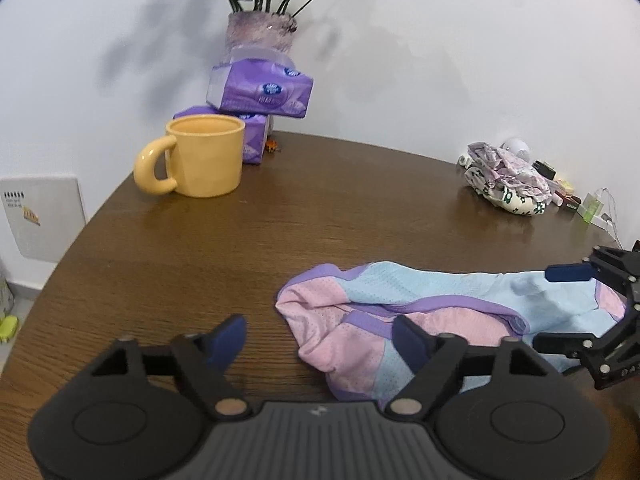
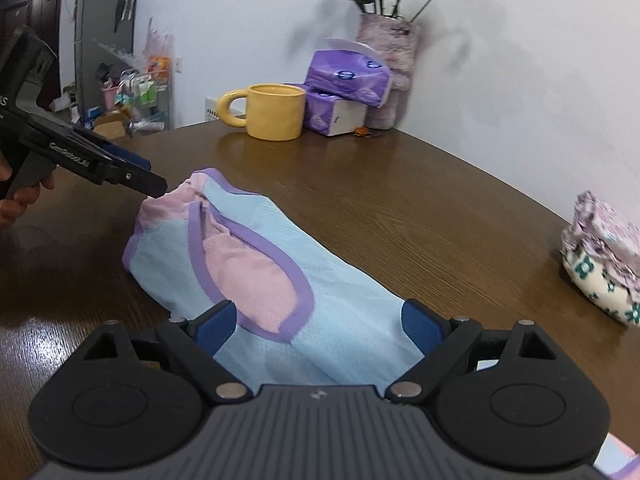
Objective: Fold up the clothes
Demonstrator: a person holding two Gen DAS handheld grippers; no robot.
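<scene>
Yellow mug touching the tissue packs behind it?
Cannot tell. In both wrist views the yellow mug overlaps the lower tissue pack, hiding any gap.

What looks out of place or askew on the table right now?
The upper tissue pack sits tilted on the lower one, leaning against the vase rather than stacked square. The pastel garment lies bunched and creased at its far end. The yellow mug stands upright; nothing looks spilled.
</scene>
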